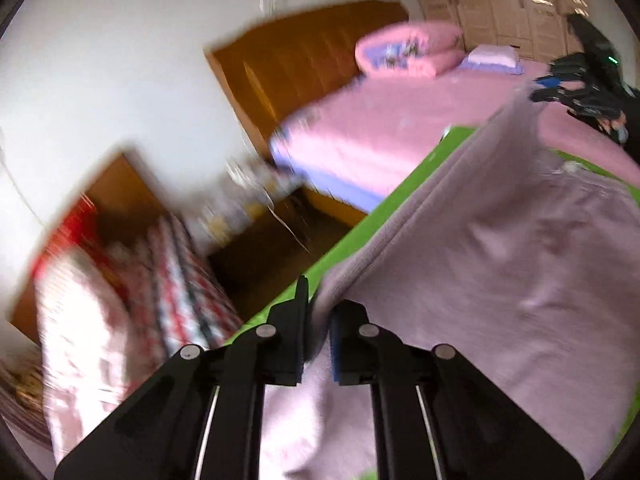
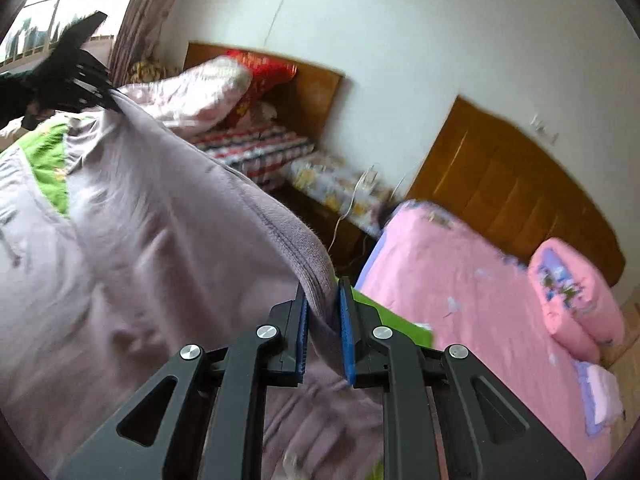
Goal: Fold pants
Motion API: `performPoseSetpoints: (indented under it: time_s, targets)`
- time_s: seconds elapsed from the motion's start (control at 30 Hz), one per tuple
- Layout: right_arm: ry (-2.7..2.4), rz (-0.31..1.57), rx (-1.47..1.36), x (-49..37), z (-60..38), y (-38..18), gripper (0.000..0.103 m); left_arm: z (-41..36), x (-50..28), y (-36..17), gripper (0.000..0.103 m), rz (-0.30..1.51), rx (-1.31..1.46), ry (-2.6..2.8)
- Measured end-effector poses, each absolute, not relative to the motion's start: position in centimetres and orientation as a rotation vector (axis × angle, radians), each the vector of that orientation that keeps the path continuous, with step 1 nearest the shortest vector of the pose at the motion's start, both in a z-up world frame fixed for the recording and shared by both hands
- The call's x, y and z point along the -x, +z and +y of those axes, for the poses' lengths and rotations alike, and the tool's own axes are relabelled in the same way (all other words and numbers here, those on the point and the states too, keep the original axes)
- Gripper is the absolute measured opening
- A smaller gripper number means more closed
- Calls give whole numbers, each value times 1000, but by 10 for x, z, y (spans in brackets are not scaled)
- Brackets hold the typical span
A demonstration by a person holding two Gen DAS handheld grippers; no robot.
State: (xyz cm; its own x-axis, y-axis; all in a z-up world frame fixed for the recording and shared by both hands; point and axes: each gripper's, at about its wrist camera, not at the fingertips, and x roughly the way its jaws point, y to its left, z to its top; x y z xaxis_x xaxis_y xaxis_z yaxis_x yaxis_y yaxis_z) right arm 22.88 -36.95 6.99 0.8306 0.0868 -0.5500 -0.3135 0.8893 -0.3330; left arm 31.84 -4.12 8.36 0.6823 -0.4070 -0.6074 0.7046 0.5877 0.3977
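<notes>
Two corners of the mauve pants are pinched, one in each tool, and the cloth hangs up off the green mat between them, its lower part spread on the mat. The left gripper is clenched on one end of the lifted edge; the right gripper grasps the other end, a thick hemmed band running straight into its blue pads. That held edge is the long axis (it stretches taut from one tool to the other), so each gripper sees its partner at the far end of it. Neither hand is nearer; the fold likely turns on carrying both ends together across the cloth below. Beyond the mat lie a pink bed, its wooden headboard and a second bed with a checked cover.
</notes>
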Motion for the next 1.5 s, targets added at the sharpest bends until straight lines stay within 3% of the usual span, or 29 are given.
performPoseSetpoints:
  time_s: [0.17, 0.33, 0.47, 0.5, 0.53, 0.57, 0.6, 0.63, 0.67, 0.77, 0.9, 1.13, 1.23, 1.3, 1.5]
  targets:
    - [215, 524, 392, -118, -370, 70, 16, -32, -163, 78, 9, 377, -753, -661]
    - [211, 671, 282, -43, -366, 5, 17, -26, -93, -6, 9, 591, -661, -706]
    - [207, 785, 210, -26, -367, -38, 32, -33, -92, -67, 14, 777, -591, -720]
    - [206, 792, 191, -22, -367, -37, 41, -29, -93, -67, 14, 784, -552, -720]
    - [200, 782, 169, -17, -368, -31, 48, -24, -97, -61, 18, 796, -485, -724]
    - [193, 770, 146, -10, -368, -26, 57, -19, -100, -54, 32, 802, -420, -725]
    - [185, 753, 101, 1, -371, -20, 58, -12, -103, -46, 45, 803, -346, -727]
    - [184, 740, 39, 6, -376, -15, 58, -3, -104, -40, 72, 798, -272, -722]
    - [193, 731, -80, 11, -385, -10, 58, 9, -105, -34, 84, 790, -170, -715]
    - [201, 736, -327, 12, -402, -17, 58, 44, -120, -30, 84, 834, 231, -727]
    - [154, 845, -600, -9, -418, -47, 57, 57, -133, -49, 84, 891, 436, -624]
    - [65, 769, -736, -22, -431, -51, 52, 64, -123, -69, 84, 923, 514, -598]
    - [46, 802, -715, -31, -428, -57, 39, 82, -121, -71, 84, 930, 531, -587]
    - [16, 801, -716, -32, -428, -62, 24, 83, -122, -72, 84, 942, 543, -572]
    - [0, 782, -701, -18, -436, -69, 22, 71, -135, -73, 83, 986, 477, -475]
